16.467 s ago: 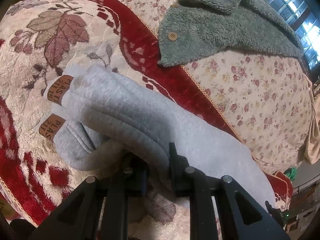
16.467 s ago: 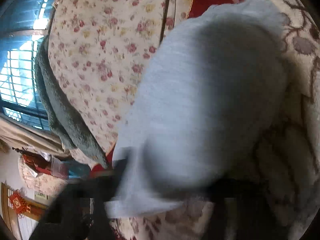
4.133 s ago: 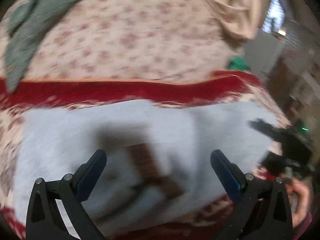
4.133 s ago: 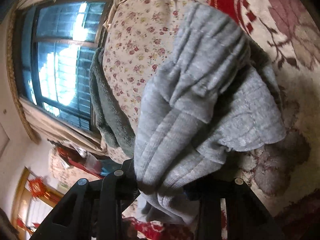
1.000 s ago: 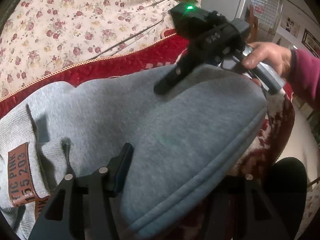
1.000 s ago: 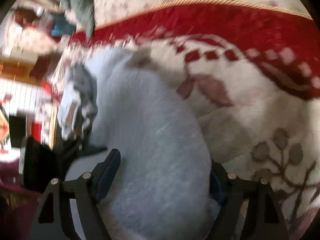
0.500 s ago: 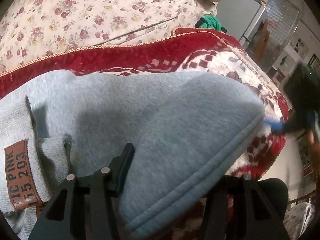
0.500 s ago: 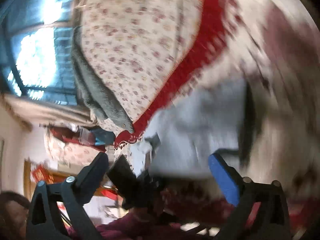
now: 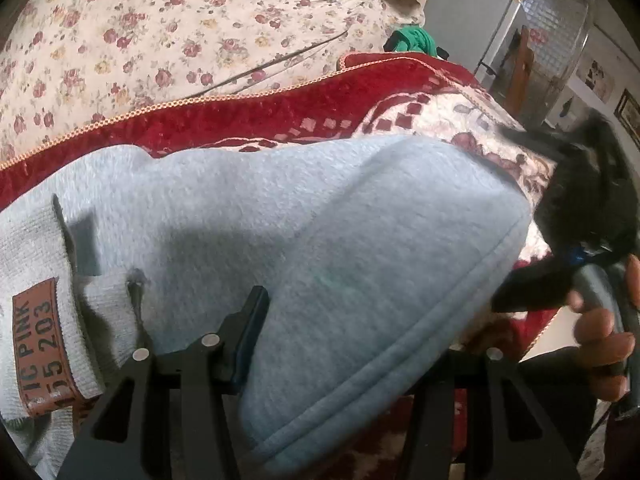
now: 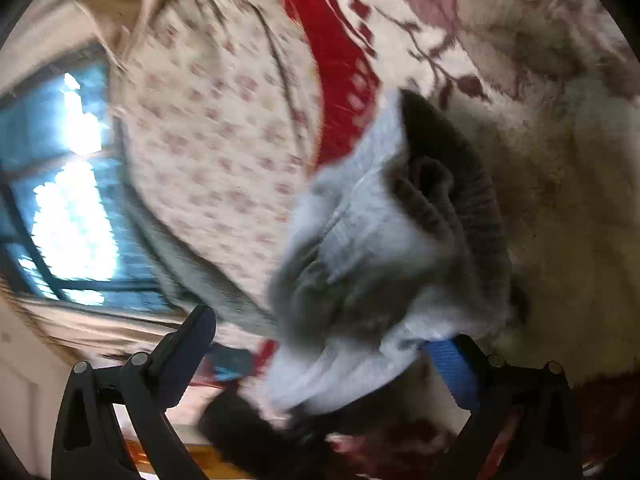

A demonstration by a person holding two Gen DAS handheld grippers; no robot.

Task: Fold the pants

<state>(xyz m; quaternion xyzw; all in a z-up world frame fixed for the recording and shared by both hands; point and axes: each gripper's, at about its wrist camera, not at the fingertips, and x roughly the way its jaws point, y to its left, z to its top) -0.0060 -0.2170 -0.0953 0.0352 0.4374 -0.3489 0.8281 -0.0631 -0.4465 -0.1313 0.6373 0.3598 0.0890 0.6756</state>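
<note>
Light grey sweatpants point(image 9: 304, 232) lie folded on a red and cream patterned blanket point(image 9: 256, 116), brown leather labels point(image 9: 40, 344) at the left. My left gripper point(image 9: 360, 344) stands wide open around the near folded edge; only its left finger point(image 9: 250, 328) shows, the right one hidden under cloth. My right gripper point(image 9: 576, 216) is blurred at the right end of the pants, held in a hand. In the right wrist view the right gripper point(image 10: 324, 348) is open, and the bunched grey pants point(image 10: 384, 248) lie between its fingers.
A cream floral bedspread point(image 9: 168, 40) covers the bed beyond the blanket. A green cloth point(image 9: 416, 42) and a white appliance point(image 9: 468, 20) stand past the bed's far edge. A window point(image 10: 60, 200) and a grey-green fleece garment point(image 10: 200, 276) show in the right wrist view.
The right gripper has swung off the top of the pants to their right end and turned toward them. My left gripper has stayed open around the near fold.
</note>
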